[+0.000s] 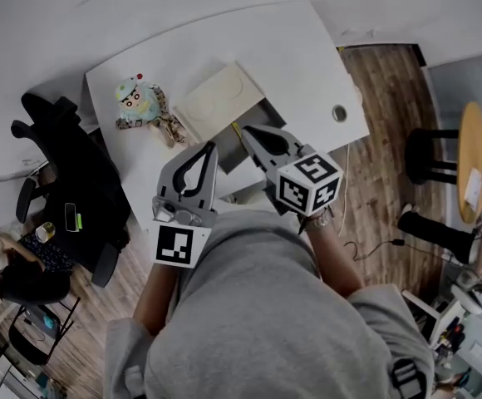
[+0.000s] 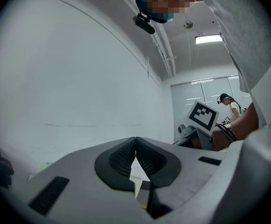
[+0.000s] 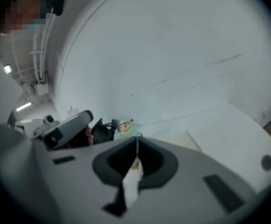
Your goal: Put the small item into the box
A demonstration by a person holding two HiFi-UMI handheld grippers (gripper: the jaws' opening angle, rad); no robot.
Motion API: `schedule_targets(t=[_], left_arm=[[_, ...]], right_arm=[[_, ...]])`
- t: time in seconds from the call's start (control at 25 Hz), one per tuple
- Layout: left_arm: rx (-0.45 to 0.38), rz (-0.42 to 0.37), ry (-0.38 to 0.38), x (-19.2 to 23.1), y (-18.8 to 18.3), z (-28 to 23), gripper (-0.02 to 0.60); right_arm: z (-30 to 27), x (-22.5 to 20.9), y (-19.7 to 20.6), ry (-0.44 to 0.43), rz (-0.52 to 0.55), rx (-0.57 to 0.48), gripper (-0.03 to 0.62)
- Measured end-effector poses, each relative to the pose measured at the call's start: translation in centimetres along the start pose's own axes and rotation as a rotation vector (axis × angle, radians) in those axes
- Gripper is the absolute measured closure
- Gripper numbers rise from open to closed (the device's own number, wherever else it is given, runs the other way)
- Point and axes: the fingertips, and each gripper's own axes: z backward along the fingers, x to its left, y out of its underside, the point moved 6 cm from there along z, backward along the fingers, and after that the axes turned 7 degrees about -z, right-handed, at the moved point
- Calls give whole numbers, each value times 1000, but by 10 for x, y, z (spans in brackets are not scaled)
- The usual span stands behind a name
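The left gripper (image 1: 209, 150) and right gripper (image 1: 247, 131) are held with jaws pressed together (nothing pinched) near the box (image 1: 218, 98)

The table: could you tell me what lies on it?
A toy figure and a cream box beside it; the left gripper and right gripper hide the table's near edge.

From the person, the white rectangular surface (image 1: 307, 56) lies bare toward 1 and 2 o'clock, save a small round cable hole (image 1: 339, 113). A flat beige cardboard box (image 1: 216, 98) lies at 12 o'clock, with a colourful toy figure (image 1: 140, 100) at 10. A black office chair (image 1: 66, 173) crowds the 9 o'clock edge.
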Motion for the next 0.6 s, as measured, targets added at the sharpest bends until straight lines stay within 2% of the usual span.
schedule_targets(t=[0.16, 0.4, 0.6], left_arm=[[-14, -17, -10, 2, -7, 5, 549], [-36, -13, -27, 3, -14, 10, 549], [-43, -22, -44, 3, -20, 12, 549]], right_arm=[[10, 18, -11, -2, 98, -35, 559], [31, 42, -29, -46, 133, -140, 559], [49, 60, -40, -106, 204, -231, 559]])
